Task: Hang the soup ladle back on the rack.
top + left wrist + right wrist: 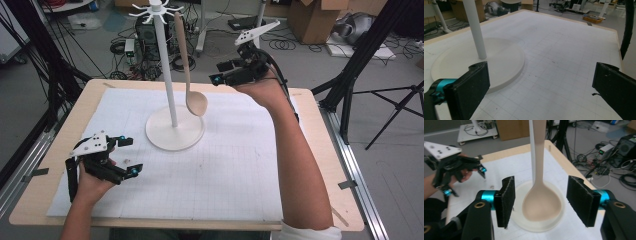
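A beige spoon [196, 102] hangs by its handle from a hook of the white stand [174, 133], bowl down, just above the round base. My right gripper [218, 73] hovers to the right of the spoon, level with its handle, and is open. In the right gripper view the spoon's bowl [541, 206] hangs framed between the two pads of the right gripper [540, 200], a little beyond them, and neither pad touches it. My left gripper [131, 156] rests low at the table's left, open and with nothing in it. In its own view the left gripper [541, 75] faces the stand's base [499, 57].
A white gridded mat [240, 165] covers the wooden table [325, 150]. The stand's top hooks [156, 9] spread above the pole. Beyond the table's far edge lie cables, cardboard boxes [315, 17] and black tripod legs [395, 107].
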Available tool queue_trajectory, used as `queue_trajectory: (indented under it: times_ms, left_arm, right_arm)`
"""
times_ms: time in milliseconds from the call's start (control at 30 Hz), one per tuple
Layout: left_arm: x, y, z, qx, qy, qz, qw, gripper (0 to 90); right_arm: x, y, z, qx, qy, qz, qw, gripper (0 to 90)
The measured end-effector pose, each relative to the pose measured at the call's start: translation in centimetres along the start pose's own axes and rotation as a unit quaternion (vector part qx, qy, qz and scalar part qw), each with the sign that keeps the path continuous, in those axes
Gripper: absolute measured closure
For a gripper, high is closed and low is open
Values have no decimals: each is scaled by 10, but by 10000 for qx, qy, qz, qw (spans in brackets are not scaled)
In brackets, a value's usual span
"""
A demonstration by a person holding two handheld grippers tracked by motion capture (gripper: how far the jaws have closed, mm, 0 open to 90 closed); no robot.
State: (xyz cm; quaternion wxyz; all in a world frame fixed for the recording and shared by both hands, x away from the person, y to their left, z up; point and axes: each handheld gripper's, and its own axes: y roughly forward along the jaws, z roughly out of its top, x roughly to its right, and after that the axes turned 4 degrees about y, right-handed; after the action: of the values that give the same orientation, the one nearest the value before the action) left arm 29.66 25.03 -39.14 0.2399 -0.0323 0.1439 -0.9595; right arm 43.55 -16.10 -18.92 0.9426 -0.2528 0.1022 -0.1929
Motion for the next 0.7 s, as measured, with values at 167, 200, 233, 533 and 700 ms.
queue_trajectory:
  times_ms: [167, 200, 233, 533, 700]
  left_arm:
    - [1, 0, 1, -16, 21, -20, 10000, 16]
    - [1, 0, 1, -22, 21, -18, 10000, 16]
    - [1, 0, 0, -19, 15, -6, 10000, 17]
    - [2, 3, 1, -47, 42, -39, 10000, 16]
    - [2, 3, 1, -54, 43, -36, 10000, 16]
  right_arm:
    - [-5, -13, -14, 4, 27, -105, 9999, 338]
    - [-6, -16, -16, 18, 24, -126, 9999, 322]
    - [-7, -18, -19, 22, 22, -166, 9999, 299]
    - [-10, -32, -49, 82, 158, -431, 9989, 175]
    - [-10, -33, -69, 194, 218, -399, 9988, 143]
